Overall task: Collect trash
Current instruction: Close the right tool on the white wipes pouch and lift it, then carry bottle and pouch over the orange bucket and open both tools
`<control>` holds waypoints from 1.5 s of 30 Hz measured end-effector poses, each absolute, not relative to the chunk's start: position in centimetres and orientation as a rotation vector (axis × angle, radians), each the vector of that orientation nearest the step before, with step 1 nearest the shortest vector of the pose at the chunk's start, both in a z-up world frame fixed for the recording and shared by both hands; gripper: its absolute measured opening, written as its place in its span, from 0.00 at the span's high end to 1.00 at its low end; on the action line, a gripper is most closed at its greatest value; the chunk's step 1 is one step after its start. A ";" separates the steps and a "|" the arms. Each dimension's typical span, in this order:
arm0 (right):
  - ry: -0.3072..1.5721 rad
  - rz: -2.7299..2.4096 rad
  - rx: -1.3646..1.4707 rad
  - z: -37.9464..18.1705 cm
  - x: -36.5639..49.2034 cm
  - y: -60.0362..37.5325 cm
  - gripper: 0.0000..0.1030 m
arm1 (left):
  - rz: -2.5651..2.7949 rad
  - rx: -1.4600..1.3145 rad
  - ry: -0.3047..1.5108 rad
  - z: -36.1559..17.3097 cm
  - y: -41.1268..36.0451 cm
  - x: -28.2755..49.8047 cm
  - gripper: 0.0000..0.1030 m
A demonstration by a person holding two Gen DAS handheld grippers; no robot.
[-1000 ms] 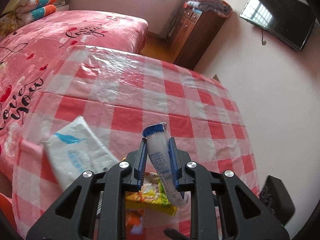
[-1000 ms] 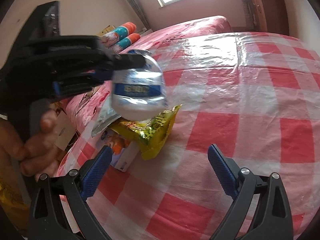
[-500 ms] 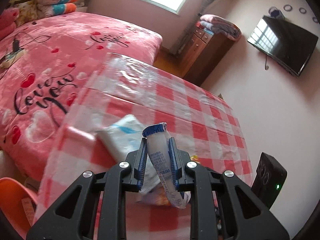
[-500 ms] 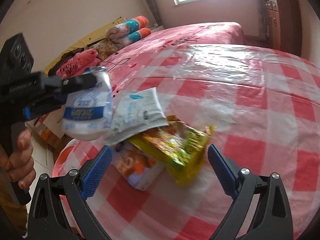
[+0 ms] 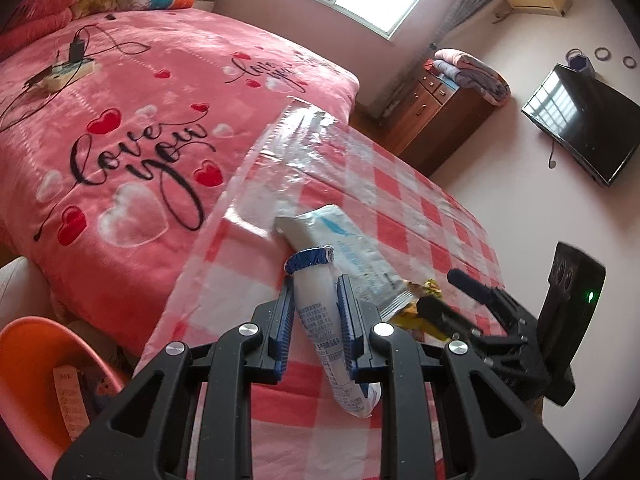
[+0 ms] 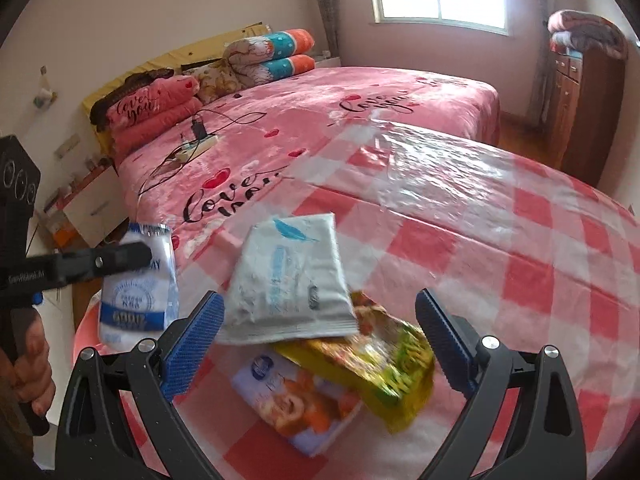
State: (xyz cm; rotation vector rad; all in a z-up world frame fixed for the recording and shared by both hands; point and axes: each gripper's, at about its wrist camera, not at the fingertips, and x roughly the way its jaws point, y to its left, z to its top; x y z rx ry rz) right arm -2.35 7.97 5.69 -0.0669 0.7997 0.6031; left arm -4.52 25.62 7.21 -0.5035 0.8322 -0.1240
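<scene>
Glossy crinkled plastic table cover (image 6: 460,184) — plush pink bedspread (image 5: 132,128) — shiny foil snack bag (image 6: 384,364)

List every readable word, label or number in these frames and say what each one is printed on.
"love you": pink bedspread.
"love you": folded pink blanket at the headboard.
Held white pouch in the left gripper: blue print blurred, unreadable.
White wipes packet, yellow snack bag, orange-printed packet: too blurred.
</scene>
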 end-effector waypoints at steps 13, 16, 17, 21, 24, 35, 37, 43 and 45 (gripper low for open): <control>0.960 0.613 -0.097 1.9 2.1 13.6 0.08 | -0.088 -0.539 0.856 5.0 28.4 -5.8 0.78; 0.967 0.610 -0.120 1.3 2.4 14.4 0.07 | -0.091 -0.545 0.862 4.6 28.5 -5.9 0.78; 0.964 0.605 -0.135 1.2 2.4 14.7 0.08 | -0.093 -0.546 0.864 4.5 28.5 -5.9 0.78; 0.939 0.576 -0.204 0.9 2.0 15.6 0.09 | -0.099 -0.551 0.869 4.1 28.5 -6.1 0.78; 0.923 0.572 -0.213 0.8 1.8 15.5 0.11 | -0.104 -0.554 0.875 3.8 28.5 -6.3 0.78; 0.858 0.570 -0.182 1.8 0.0 14.2 0.18 | -0.138 -0.557 0.874 3.8 27.5 -7.1 0.78; 0.845 0.565 -0.172 2.3 -0.5 13.8 0.18 | -0.143 -0.558 0.869 3.9 27.4 -7.3 0.78; 0.821 0.550 -0.141 3.4 -2.1 12.7 0.18 | -0.157 -0.556 0.853 4.6 27.2 -8.2 0.78; 0.812 0.546 -0.134 3.9 -2.7 12.4 0.18 | -0.160 -0.557 0.847 4.8 27.3 -8.6 0.78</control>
